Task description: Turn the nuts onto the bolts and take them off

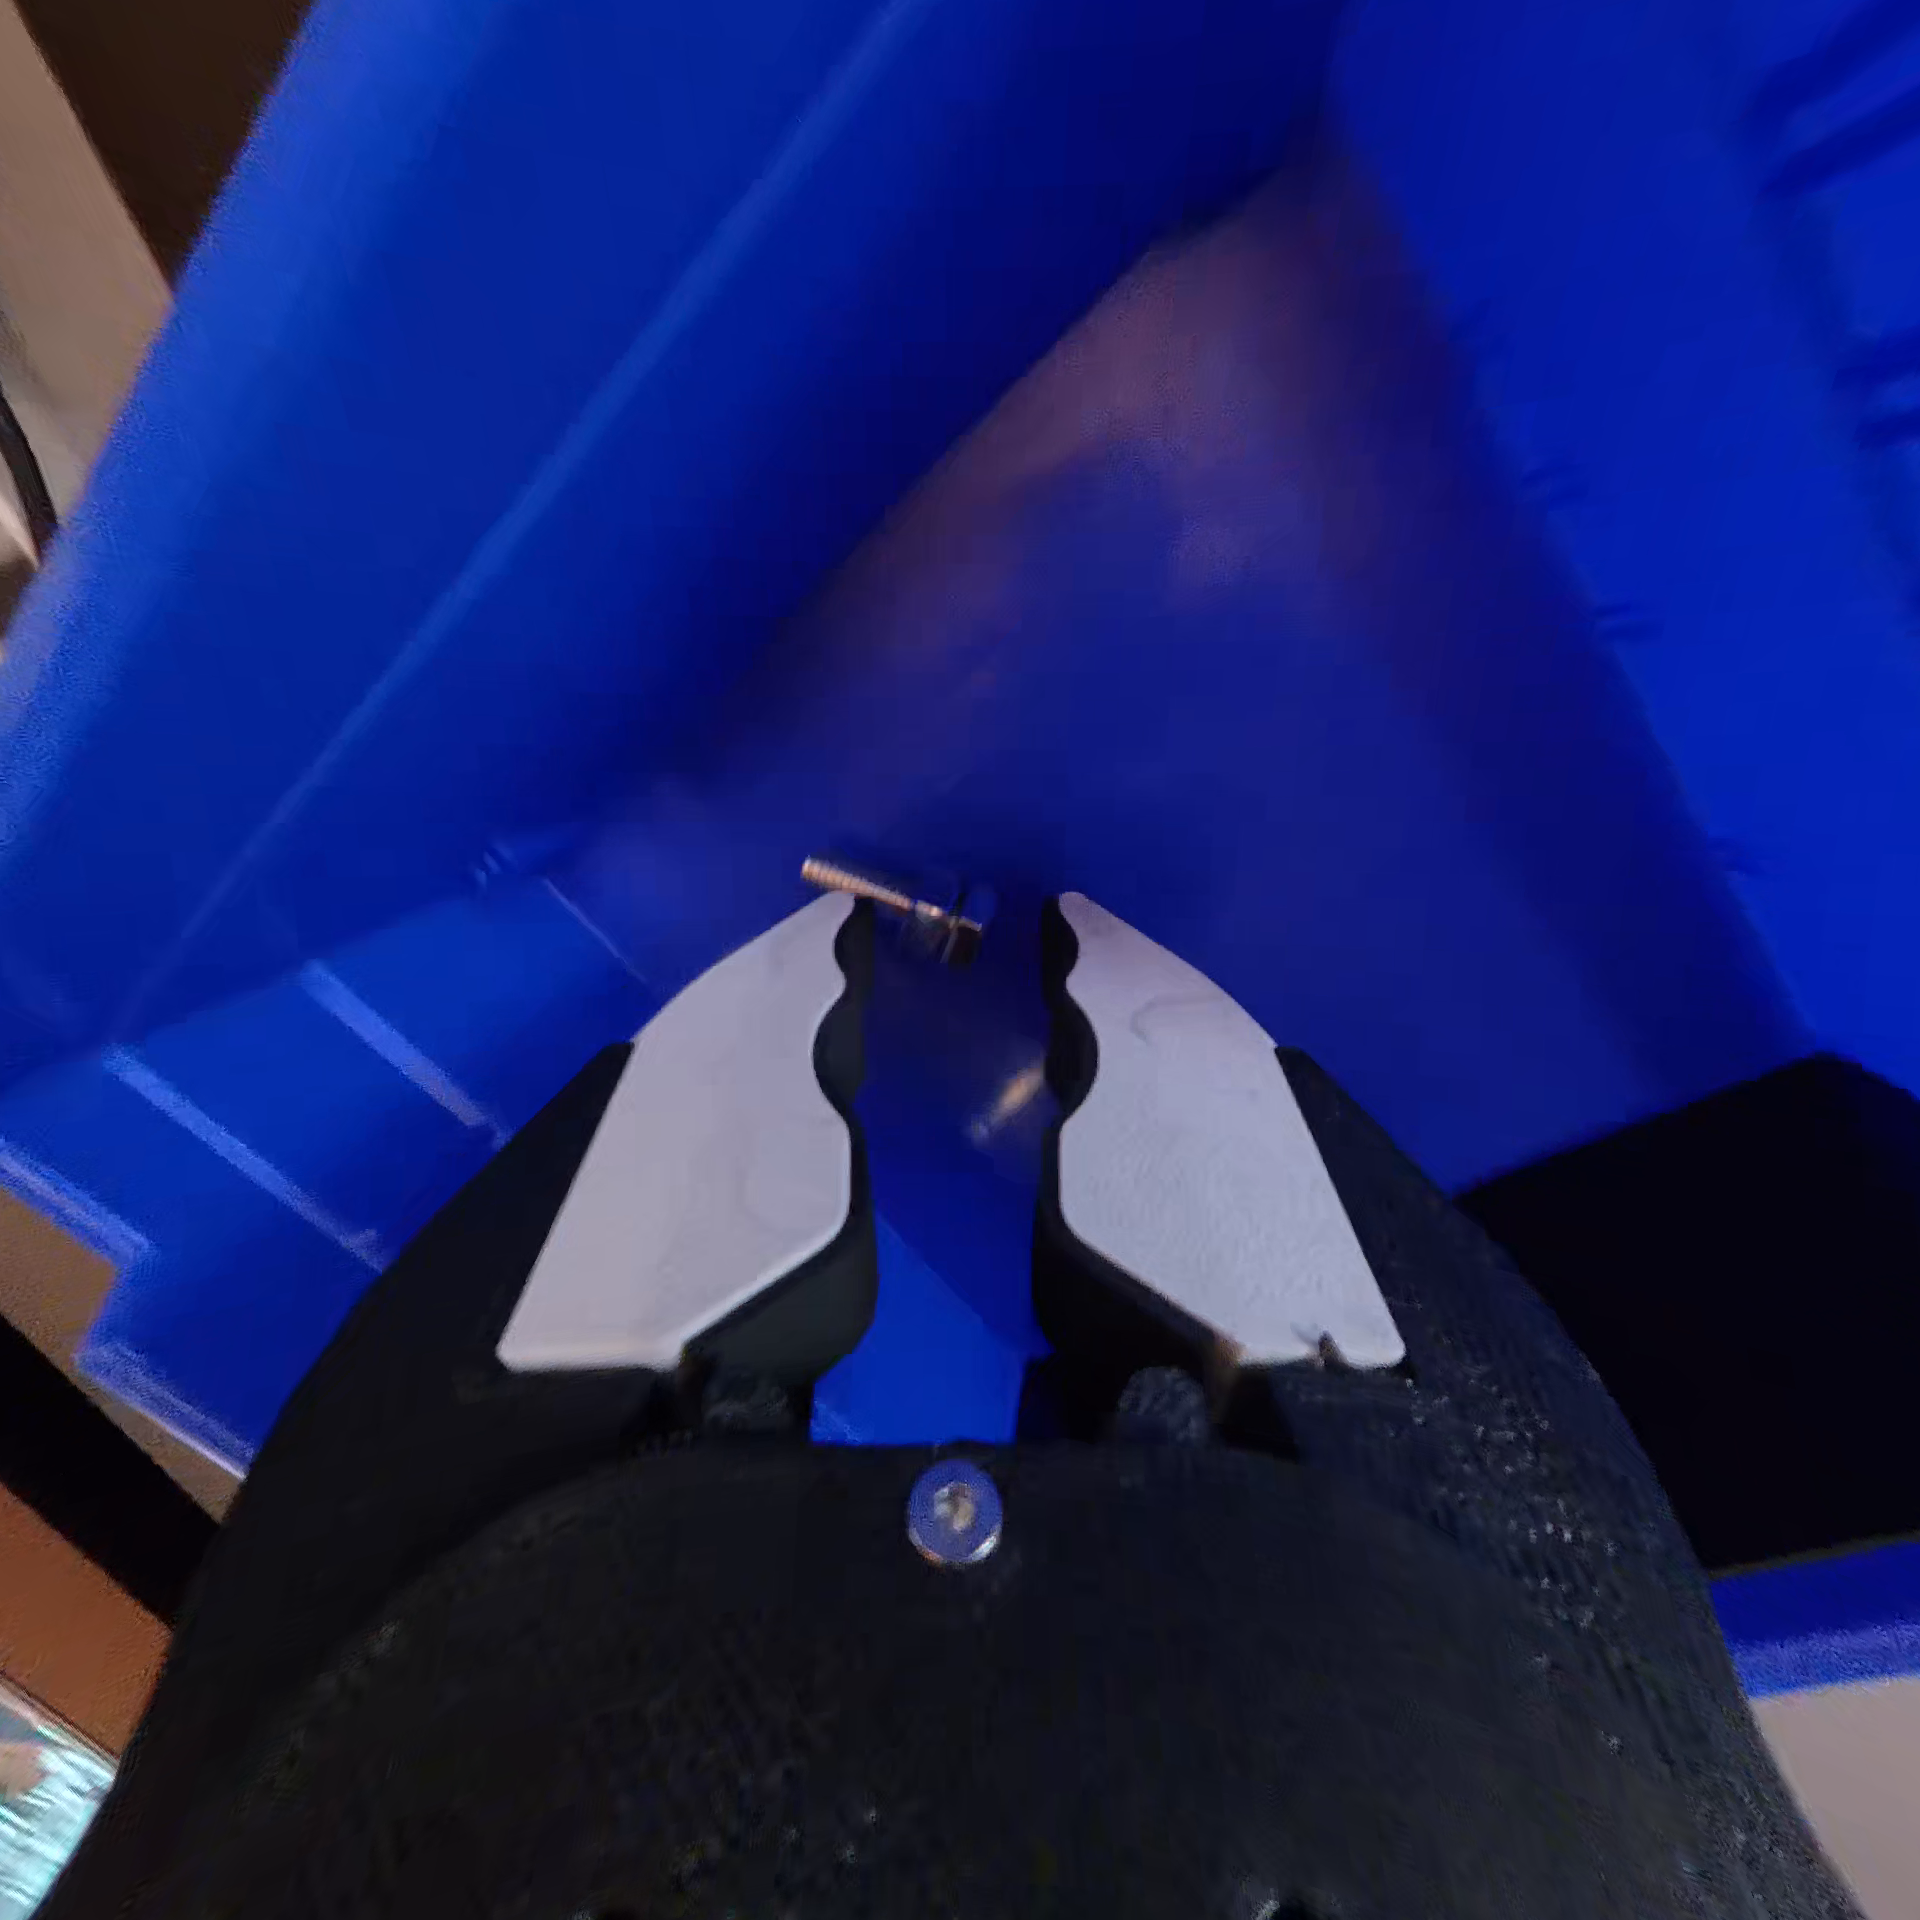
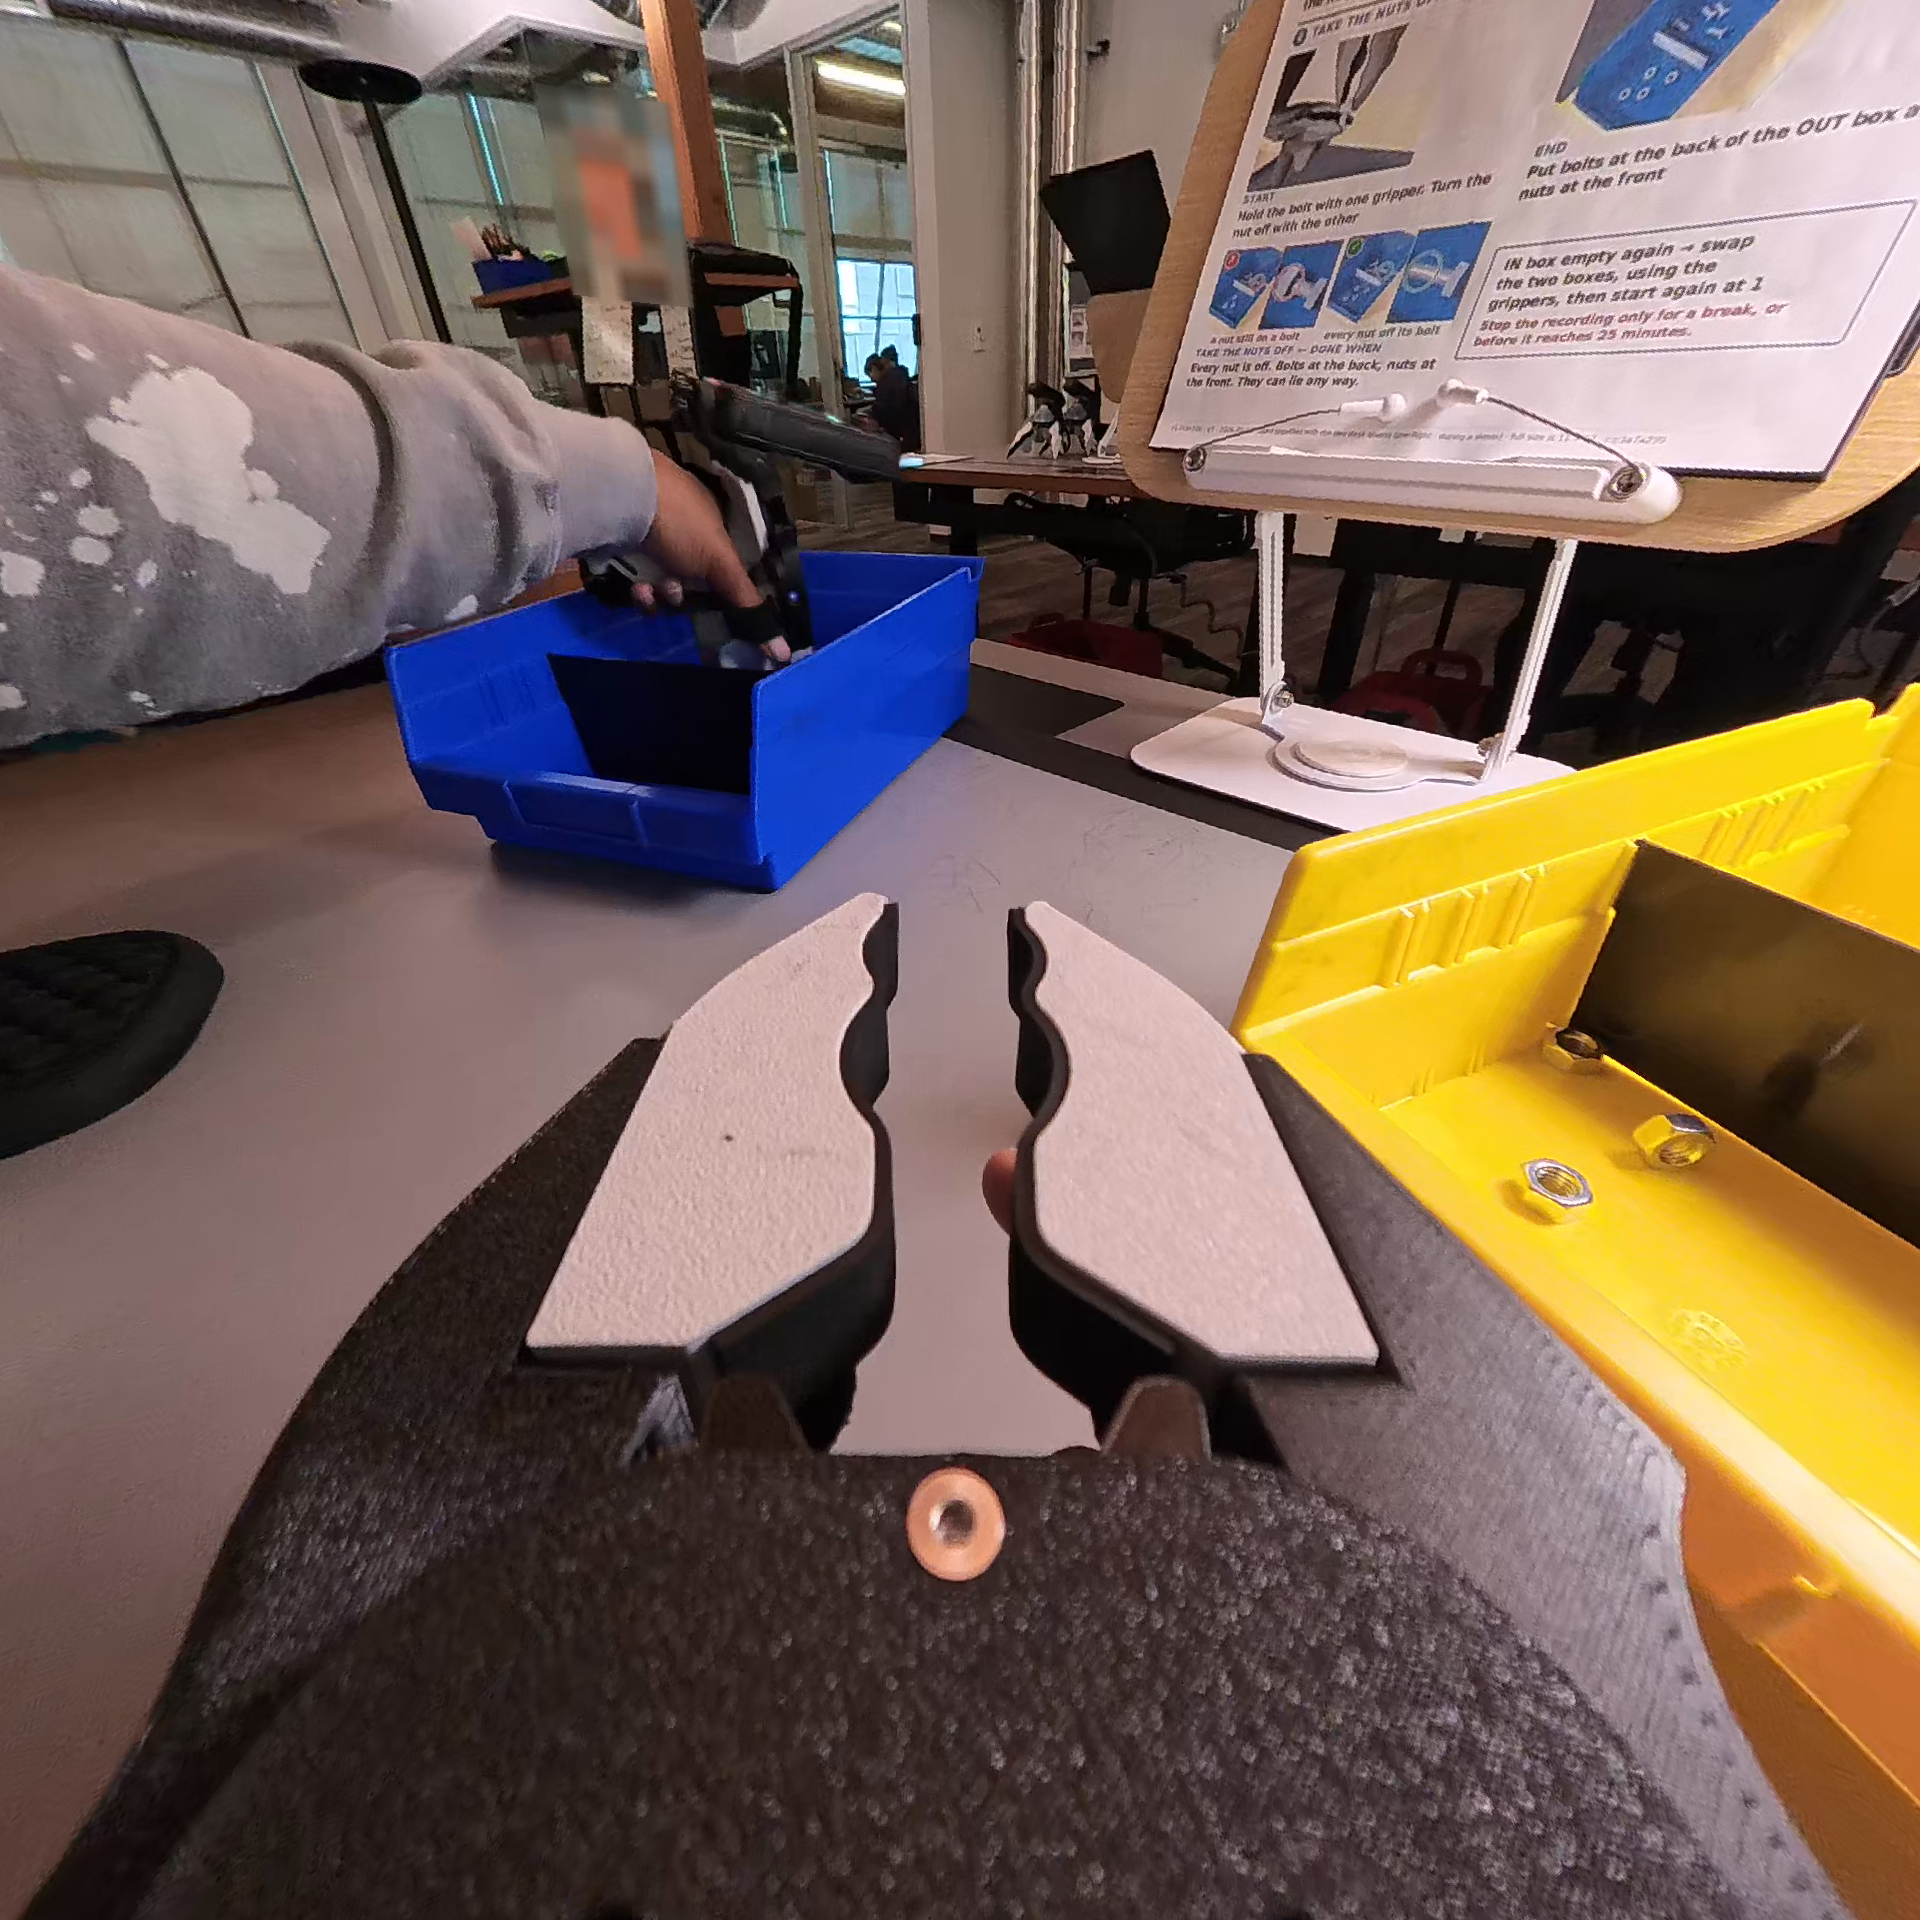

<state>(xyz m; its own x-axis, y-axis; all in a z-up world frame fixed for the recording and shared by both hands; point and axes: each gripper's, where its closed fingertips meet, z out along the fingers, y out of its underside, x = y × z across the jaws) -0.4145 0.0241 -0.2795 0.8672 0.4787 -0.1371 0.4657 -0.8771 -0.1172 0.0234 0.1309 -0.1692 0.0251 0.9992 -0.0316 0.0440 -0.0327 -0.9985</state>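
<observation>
My left gripper [image 1: 954, 906] is open inside the blue bin [image 1: 520, 520], tips low over its floor. A silver bolt with a nut at its head end [image 1: 899, 906] lies on the floor just at the tip of the left finger, between the tips. In the right wrist view the left gripper [image 2: 764, 649], held by a hand in a grey sleeve, reaches down into the blue bin [image 2: 862, 707]. My right gripper [image 2: 953, 920] is open and empty above the grey table. Three loose nuts [image 2: 1555, 1188] lie in the yellow bin [image 2: 1455, 966] at its right.
A black divider [image 2: 665, 727] stands across the blue bin, another black divider [image 2: 1766, 1039] across the yellow bin. A white stand with an instruction sheet [image 2: 1538, 260] stands at the back right. A black pad [image 2: 83, 1029] lies at the left on the table [image 2: 416, 1091]. Across from one pair of fingers to the other is roughly 45 centimeters.
</observation>
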